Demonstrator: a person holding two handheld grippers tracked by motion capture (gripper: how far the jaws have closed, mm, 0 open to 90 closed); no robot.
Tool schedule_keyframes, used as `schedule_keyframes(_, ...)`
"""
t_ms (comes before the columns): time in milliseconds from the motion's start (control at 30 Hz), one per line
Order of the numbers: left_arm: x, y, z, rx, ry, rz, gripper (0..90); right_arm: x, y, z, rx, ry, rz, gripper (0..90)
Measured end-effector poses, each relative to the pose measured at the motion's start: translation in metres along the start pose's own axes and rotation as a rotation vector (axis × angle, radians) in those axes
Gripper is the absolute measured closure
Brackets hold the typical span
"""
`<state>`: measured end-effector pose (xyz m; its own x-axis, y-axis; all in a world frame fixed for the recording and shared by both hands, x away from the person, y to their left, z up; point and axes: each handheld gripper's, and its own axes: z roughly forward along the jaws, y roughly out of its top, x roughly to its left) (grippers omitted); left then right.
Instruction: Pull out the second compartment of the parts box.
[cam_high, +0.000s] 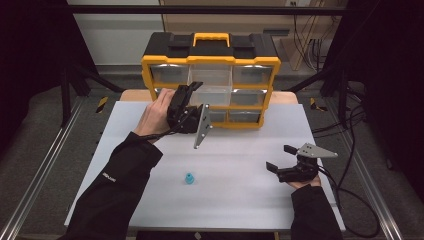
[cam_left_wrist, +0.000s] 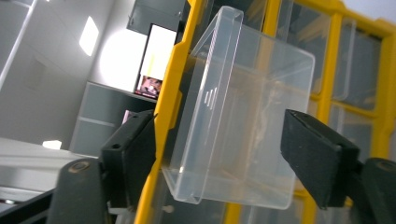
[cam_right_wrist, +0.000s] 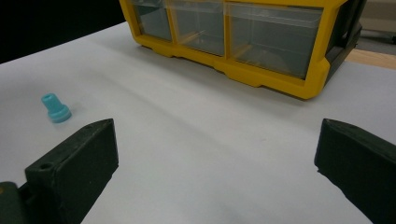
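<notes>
A smooth white tabletop (cam_high: 240, 200) fills the work area, matte and rectangular, with a strip of pale wood showing at its far edge. Standing at the back of it is a boxy organiser cabinet (cam_high: 150, 62) of bright yellow plastic with a black top and a yellow carrying handle, its front divided into a grid of clear drawers.

One clear drawer (cam_left_wrist: 243, 121) in the middle column is pulled partway out of the frame. It is thin-walled, glossy, transparent plastic, square-cornered with a raised lip, and looks empty.

The left gripper (cam_high: 192, 97), black and blocky with a grey three-cornered plate on its side, is held up at the cabinet's front in a hand with a dark sleeve. In the left gripper view its two black fingers (cam_left_wrist: 317, 158) stand one on either side of the drawer with gaps showing, so they are parted wide and not pressing on it.

The right gripper (cam_high: 282, 159) rests low on the tabletop near the right edge, well apart from the cabinet. Its rubbery black fingers (cam_right_wrist: 79, 158) are spread wide with bare white tabletop between them.

Smallest is a turquoise plastic peg (cam_high: 189, 178), a rounded stub on a wider base, standing upright alone on the tabletop nearer the person, between the two arms.
</notes>
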<state>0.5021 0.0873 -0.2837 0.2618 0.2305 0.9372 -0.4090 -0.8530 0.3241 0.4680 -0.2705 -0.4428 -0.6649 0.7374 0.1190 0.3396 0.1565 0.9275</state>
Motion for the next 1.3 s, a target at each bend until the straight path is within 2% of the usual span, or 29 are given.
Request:
schedule_keyframes(67, 0.001, 0.0, -0.001, -0.008, -0.022, -0.061, 21.6, 0.0, 0.0, 0.0, -0.001, 0.0, 0.0, 0.2)
schedule_keyframes(233, 0.003, 0.0, -0.004, -0.009, -0.067, -0.168, 15.8, 0.0, 0.0, 0.0, -0.001, 0.0, 0.001, 0.2)
schedule_keyframes(333, 0.004, 0.0, -0.005, 0.0, -0.077, -0.214, 12.1, 0.0, 0.0, 0.0, -0.001, 0.0, 0.0, 0.2)
schedule_keyframes(367, 0.004, -0.001, -0.006, 0.005, -0.067, -0.227, 10.4, 0.0, 0.0, 0.0, 0.0, -0.001, -0.002, 0.2)
schedule_keyframes(500, 0.005, -0.002, -0.01, -0.007, -0.075, -0.298, 7.9, 0.0, 0.0, 0.0, -0.001, 0.0, 0.001, 0.2)
schedule_keyframes(633, 0.008, -0.006, -0.015, -0.017, -0.095, -0.387, 5.2, 0.0, 0.0, 0.0, 0.002, 0.0, -0.003, 0.2)
schedule_keyframes(1133, 0.009, -0.038, -0.037, -0.014, -0.137, -0.678, 1.0, 0.001, -0.001, 0.001, 0.006, 0.0, 0.003, 0.2)
schedule_keyframes(1300, 0.006, -0.051, -0.044, -0.015, -0.154, -0.754, 0.1, 0.001, -0.001, 0.001, 0.005, 0.0, 0.003, 0.2)
